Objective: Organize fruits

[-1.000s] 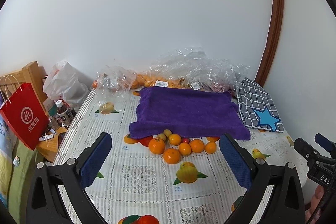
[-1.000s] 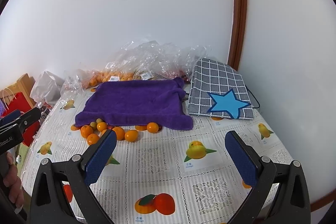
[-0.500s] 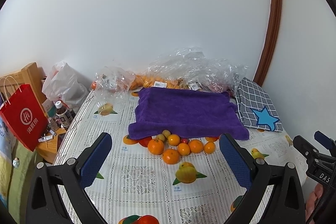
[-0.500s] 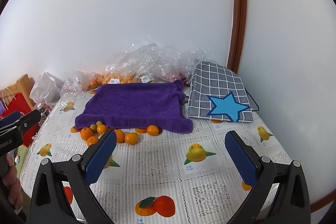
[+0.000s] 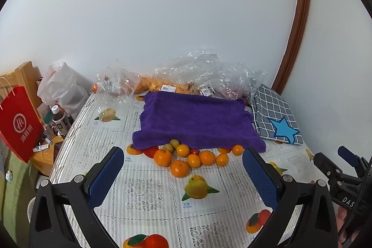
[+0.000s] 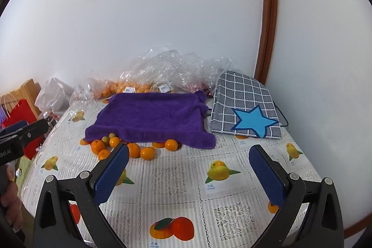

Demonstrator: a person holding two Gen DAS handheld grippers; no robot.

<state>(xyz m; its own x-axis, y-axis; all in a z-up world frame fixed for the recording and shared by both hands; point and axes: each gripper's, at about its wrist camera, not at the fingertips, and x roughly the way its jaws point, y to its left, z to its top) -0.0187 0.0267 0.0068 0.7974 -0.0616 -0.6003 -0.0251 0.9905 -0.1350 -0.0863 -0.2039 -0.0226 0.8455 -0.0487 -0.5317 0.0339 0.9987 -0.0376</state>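
Several oranges [image 5: 179, 167] [image 6: 133, 150] lie loose on the table just in front of a purple towel [image 5: 195, 119] [image 6: 153, 116]. A few small green-yellow fruits [image 5: 174, 143] [image 6: 105, 139] and a small red one [image 5: 194, 151] peek out at the towel's front edge. Clear plastic bags [image 5: 209, 76] [image 6: 167, 72] holding more oranges sit behind the towel by the wall. My left gripper [image 5: 183, 172] hovers open, short of the oranges, with nothing between its fingers. My right gripper [image 6: 189, 169] is also open and empty, nearer the table's front right.
A fruit-print tablecloth [image 5: 144, 192] [image 6: 232, 206] covers the table. A grey checked cushion with a blue star [image 5: 276, 117] [image 6: 244, 108] lies right of the towel. A red paper bag [image 5: 19, 122], bottles [image 5: 59, 120] and a white plastic bag [image 5: 62, 87] stand off the left edge.
Both views have shifted slightly: the fruit and towel sit a little higher in the frames. Both grippers stay open; nothing on the table has moved.
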